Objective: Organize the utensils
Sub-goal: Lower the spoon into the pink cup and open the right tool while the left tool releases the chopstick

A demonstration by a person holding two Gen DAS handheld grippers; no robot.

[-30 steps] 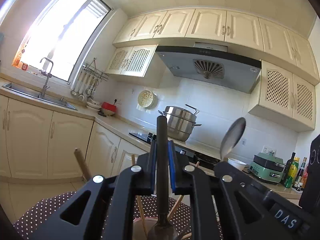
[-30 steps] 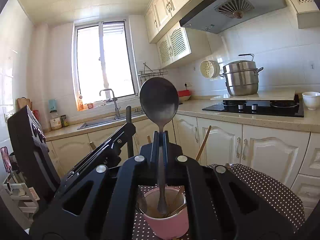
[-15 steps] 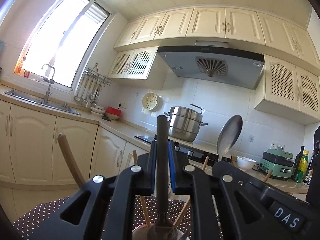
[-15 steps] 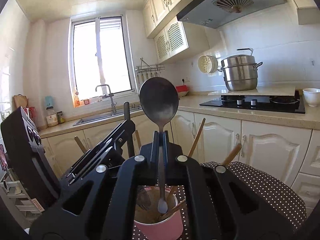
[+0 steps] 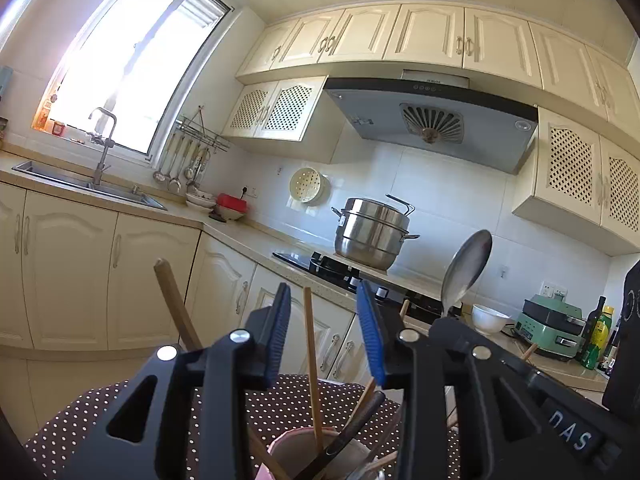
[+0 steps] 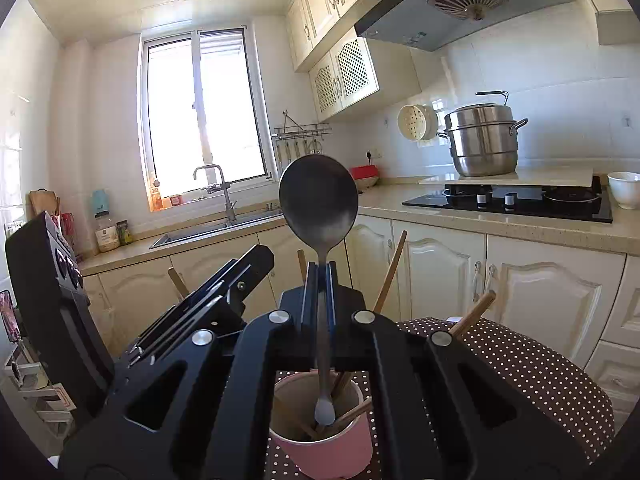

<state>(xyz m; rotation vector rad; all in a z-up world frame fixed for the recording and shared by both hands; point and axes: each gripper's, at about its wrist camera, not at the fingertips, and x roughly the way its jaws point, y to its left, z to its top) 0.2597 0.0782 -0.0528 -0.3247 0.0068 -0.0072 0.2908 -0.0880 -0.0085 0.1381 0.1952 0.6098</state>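
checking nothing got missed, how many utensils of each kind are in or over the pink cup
wooden sticks: 4
metal spoon, held in the right gripper: 1
black-handled utensil: 1
total: 6

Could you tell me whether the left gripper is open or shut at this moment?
Open. The left gripper shows its blue pads spread apart, gripping nothing; a wooden chopstick stands free between them.

From each wrist we look forward along the fingers, close above the pink cup (image 6: 320, 432), sharing stove (image 5: 340, 268), sink (image 6: 216, 228).
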